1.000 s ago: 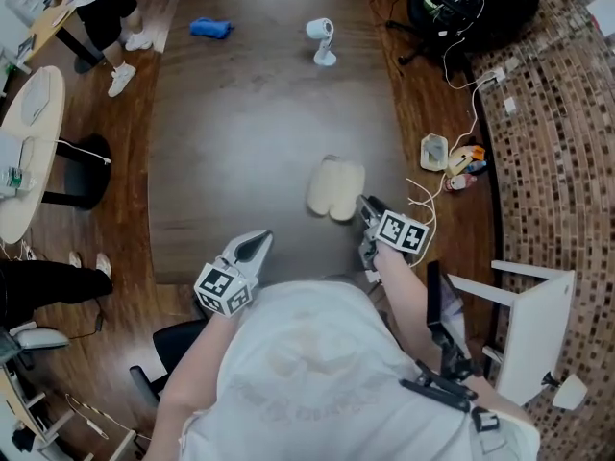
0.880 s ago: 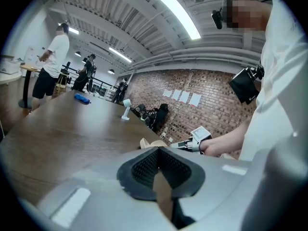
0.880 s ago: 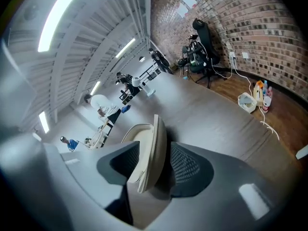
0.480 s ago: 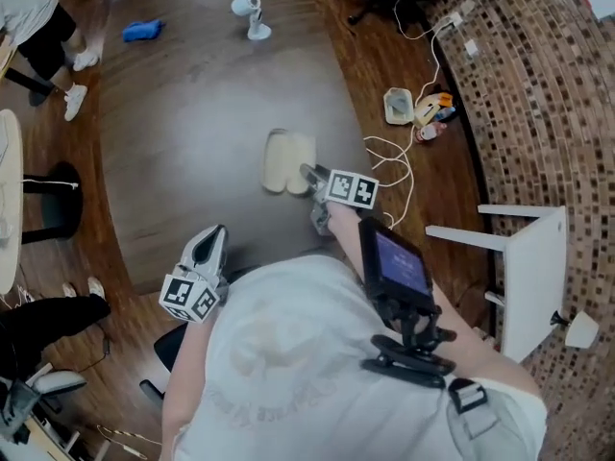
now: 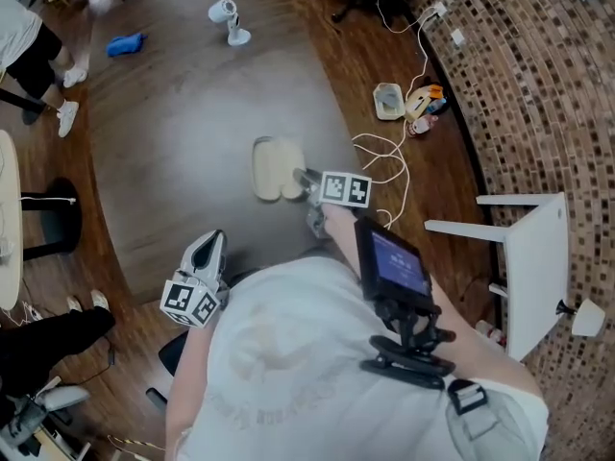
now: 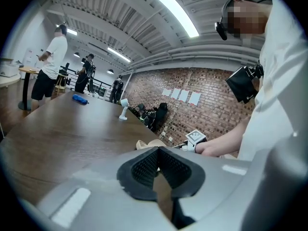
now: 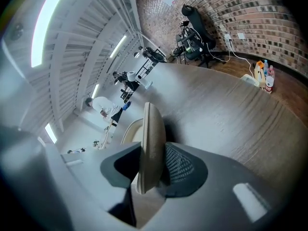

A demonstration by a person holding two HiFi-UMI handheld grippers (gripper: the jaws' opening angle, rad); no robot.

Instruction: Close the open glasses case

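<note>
The beige glasses case (image 5: 272, 168) lies open on the dark wooden table (image 5: 183, 113), near its front right edge. My right gripper (image 5: 306, 181) is at the case's near right side. In the right gripper view its jaws (image 7: 153, 153) have just been closing, and the case's lid (image 7: 150, 129) stands edge-on between the pads, which press on it. My left gripper (image 5: 208, 250) hovers over the table's front edge, left of the case and apart from it. Its pads (image 6: 144, 165) meet with nothing between them. From there the case (image 6: 148, 143) shows ahead.
A small white stand-up device (image 5: 228, 19) and a blue object (image 5: 125, 43) sit at the table's far end. Cables (image 5: 380, 157) and a white box (image 5: 388, 99) lie on the floor to the right. A white stool (image 5: 524, 257) stands further right. People stand beyond the table (image 6: 48, 69).
The head camera has swung, so table and case slid left and up in the picture. The right gripper has stayed at the case's near right edge. The left gripper has kept its place.
</note>
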